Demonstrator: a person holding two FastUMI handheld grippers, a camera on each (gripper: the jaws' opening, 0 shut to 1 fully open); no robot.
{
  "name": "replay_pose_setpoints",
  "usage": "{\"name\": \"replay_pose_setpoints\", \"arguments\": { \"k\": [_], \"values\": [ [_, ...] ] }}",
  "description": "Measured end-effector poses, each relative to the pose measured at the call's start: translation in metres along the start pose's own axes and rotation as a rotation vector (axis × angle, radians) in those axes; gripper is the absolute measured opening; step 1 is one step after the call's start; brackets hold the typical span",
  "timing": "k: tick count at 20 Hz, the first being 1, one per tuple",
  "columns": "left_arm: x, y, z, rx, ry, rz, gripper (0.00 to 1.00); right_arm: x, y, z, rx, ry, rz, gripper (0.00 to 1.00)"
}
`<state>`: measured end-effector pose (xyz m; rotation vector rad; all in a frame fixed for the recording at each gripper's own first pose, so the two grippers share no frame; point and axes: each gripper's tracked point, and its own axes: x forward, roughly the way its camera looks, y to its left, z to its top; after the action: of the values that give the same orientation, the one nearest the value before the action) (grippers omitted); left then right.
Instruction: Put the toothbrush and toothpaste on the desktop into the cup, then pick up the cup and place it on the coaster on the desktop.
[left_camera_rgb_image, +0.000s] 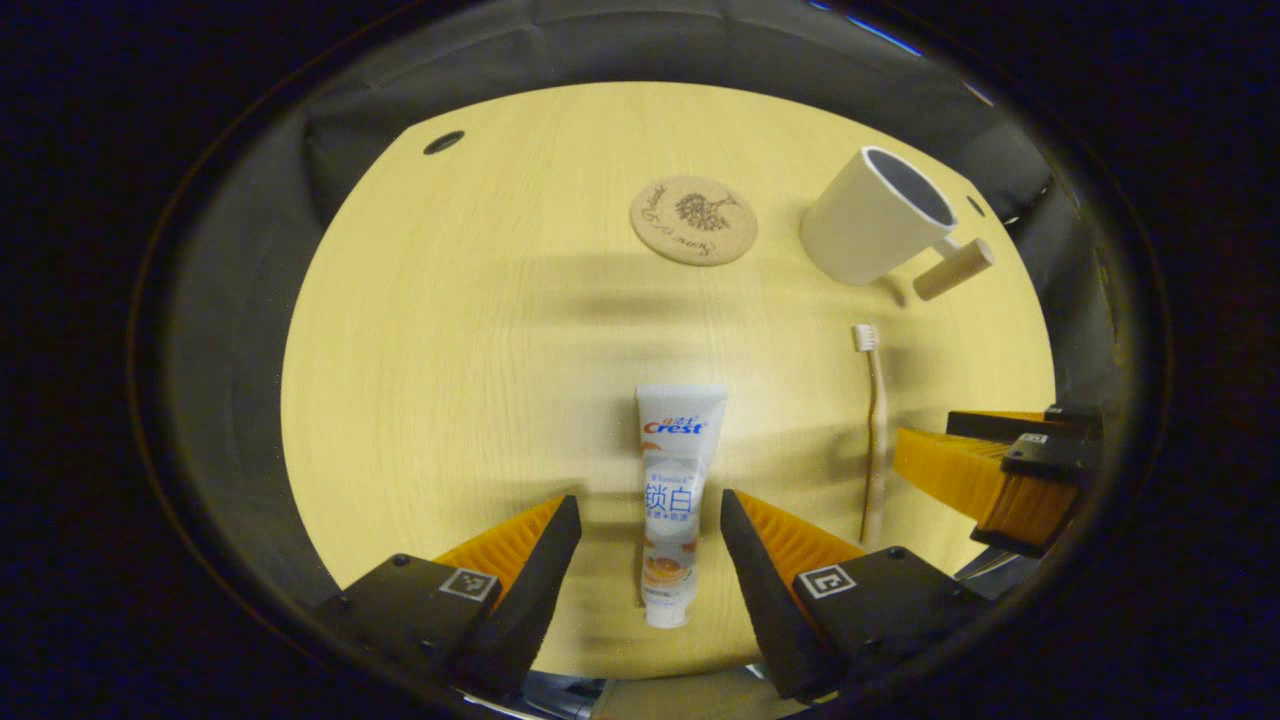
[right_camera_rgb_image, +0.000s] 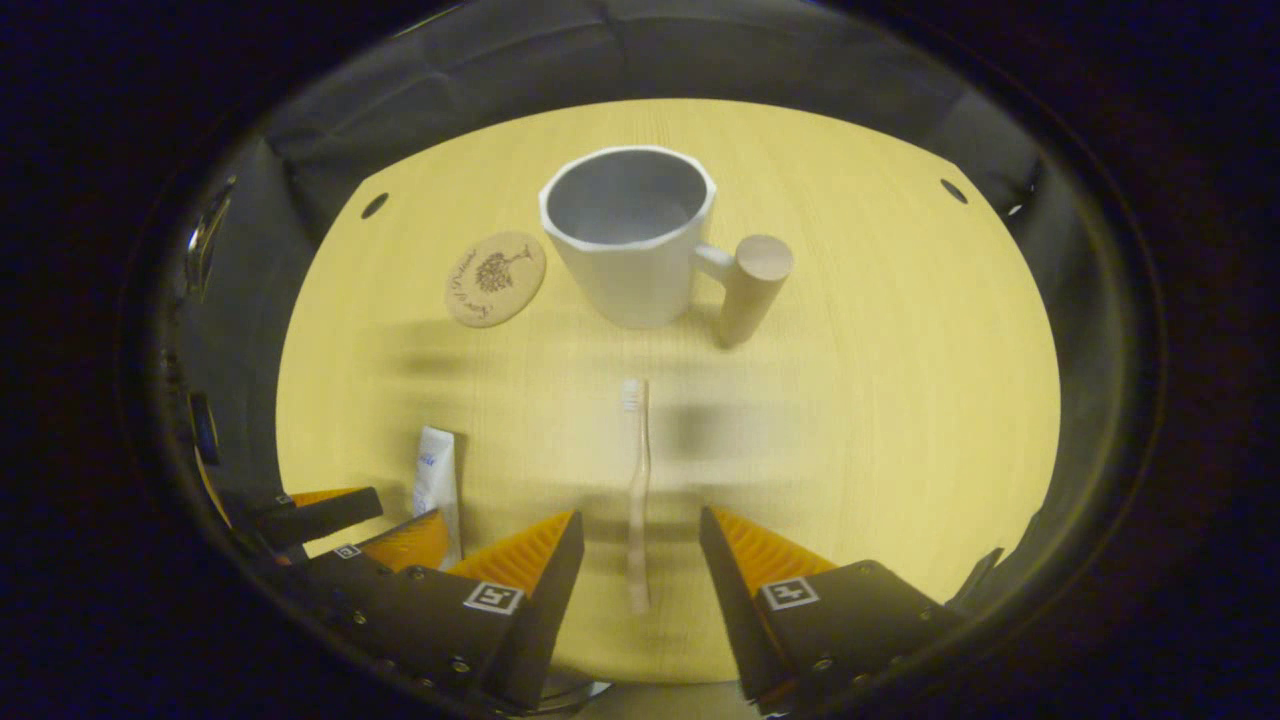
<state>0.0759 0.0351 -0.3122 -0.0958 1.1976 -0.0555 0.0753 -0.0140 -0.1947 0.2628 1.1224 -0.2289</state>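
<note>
Pale wood table (left_camera_rgb_image: 450, 330), dark cloth wall behind; broad bare wood to the left in the left gripper view, and to the right of the cup in the right gripper view.

My left tongs (left_camera_rgb_image: 650, 545): wide open, holding nothing, fingers flanking the toothpaste (left_camera_rgb_image: 675, 500) without touching. Tube lies flat, long axis running away from me, cap end nearest.

My right tongs (right_camera_rgb_image: 632, 555): wide open, empty, either side of the toothbrush (right_camera_rgb_image: 637, 490). Brush lies flat, lengthwise away from me, bristles at the far end toward the cup (right_camera_rgb_image: 625, 240).

Cup: upright, mouth open, wooden handle to its right.

Coaster (right_camera_rgb_image: 495, 278): flat, just left of the cup, apart from it.
</note>
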Motion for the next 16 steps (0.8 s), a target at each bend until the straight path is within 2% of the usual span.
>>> {"name": "replay_pose_setpoints", "arguments": {
  "k": [1, 4, 6, 7, 9, 10, 16],
  "values": [
    [0.003, 0.001, 0.000, 0.000, 0.017, 0.005, 0.93, 0.005, -0.003, 0.004, 0.005, 0.006, -0.012, 0.66],
    [0.012, 0.006, -0.004, -0.006, 0.072, 0.022, 0.93, 0.024, -0.007, 0.000, 0.022, 0.049, -0.044, 0.69],
    [0.017, 0.005, -0.010, -0.020, 0.108, 0.024, 0.94, 0.030, -0.008, -0.002, 0.019, 0.070, -0.059, 0.67],
    [0.019, 0.005, -0.013, -0.026, 0.128, 0.029, 0.91, 0.034, -0.008, -0.005, 0.017, 0.081, -0.063, 0.67],
    [0.016, 0.006, -0.019, -0.040, 0.182, 0.042, 0.93, 0.039, -0.006, -0.008, 0.019, 0.105, -0.067, 0.67],
    [0.015, 0.006, -0.014, -0.039, 0.171, 0.040, 0.99, 0.041, -0.005, -0.009, 0.016, 0.109, -0.072, 0.67],
    [-0.015, 0.004, 0.007, -0.018, 0.199, 0.047, 0.97, 0.047, -0.001, -0.008, 0.007, 0.123, -0.105, 0.68]
  ]
}}
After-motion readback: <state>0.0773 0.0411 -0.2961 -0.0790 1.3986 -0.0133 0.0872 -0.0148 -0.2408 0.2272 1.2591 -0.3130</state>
